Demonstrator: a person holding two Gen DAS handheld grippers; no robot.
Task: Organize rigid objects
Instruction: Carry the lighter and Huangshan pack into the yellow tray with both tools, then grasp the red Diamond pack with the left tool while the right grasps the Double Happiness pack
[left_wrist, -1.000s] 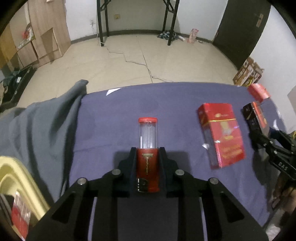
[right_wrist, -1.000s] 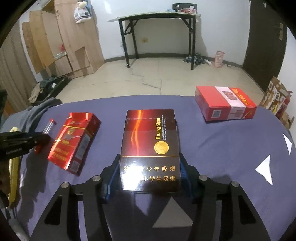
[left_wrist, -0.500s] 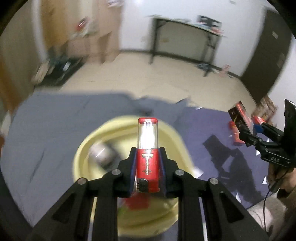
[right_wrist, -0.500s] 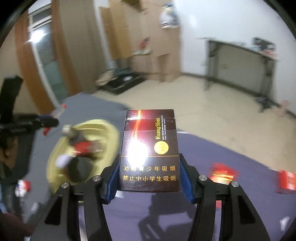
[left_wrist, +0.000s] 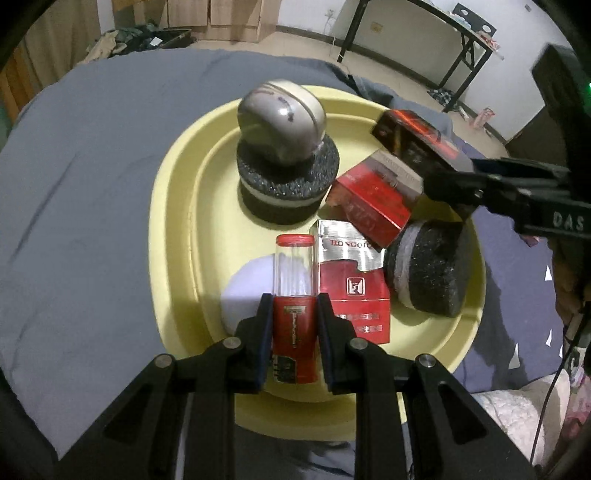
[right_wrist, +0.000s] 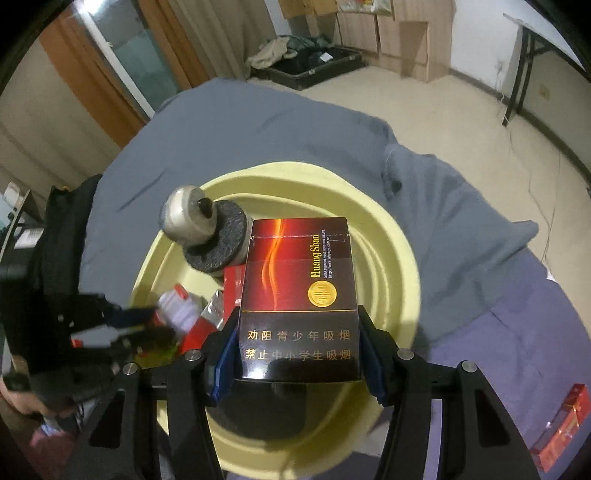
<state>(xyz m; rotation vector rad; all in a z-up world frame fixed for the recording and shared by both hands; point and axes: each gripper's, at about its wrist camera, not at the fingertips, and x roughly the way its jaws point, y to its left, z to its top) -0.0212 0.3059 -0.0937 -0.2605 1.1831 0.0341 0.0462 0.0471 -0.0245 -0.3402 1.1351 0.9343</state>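
My left gripper (left_wrist: 293, 308) is shut on a red-capped clear tube with a red label (left_wrist: 294, 288) and holds it over the near part of the yellow tray (left_wrist: 173, 206). My right gripper (right_wrist: 297, 325) is shut on a dark Huangshan cigarette carton (right_wrist: 297, 295) above the same tray (right_wrist: 391, 258). In the tray lie a silver-knobbed black sponge pad (left_wrist: 284, 155), a second black pad (left_wrist: 428, 269), two red cigarette packs (left_wrist: 351, 288) (left_wrist: 373, 199) and a white round object (left_wrist: 255, 284). The right gripper with its carton (left_wrist: 413, 140) shows over the tray's right side.
The tray sits on a grey cloth (left_wrist: 81, 184) next to a purple cloth (right_wrist: 517, 350). A red box (right_wrist: 561, 428) lies at the right on the purple cloth. Floor, a black table (left_wrist: 424, 44) and an open suitcase (right_wrist: 314, 66) lie beyond.
Both grippers have swung left from the purple cloth to the yellow tray and come down closer over it, each holding its object throughout.
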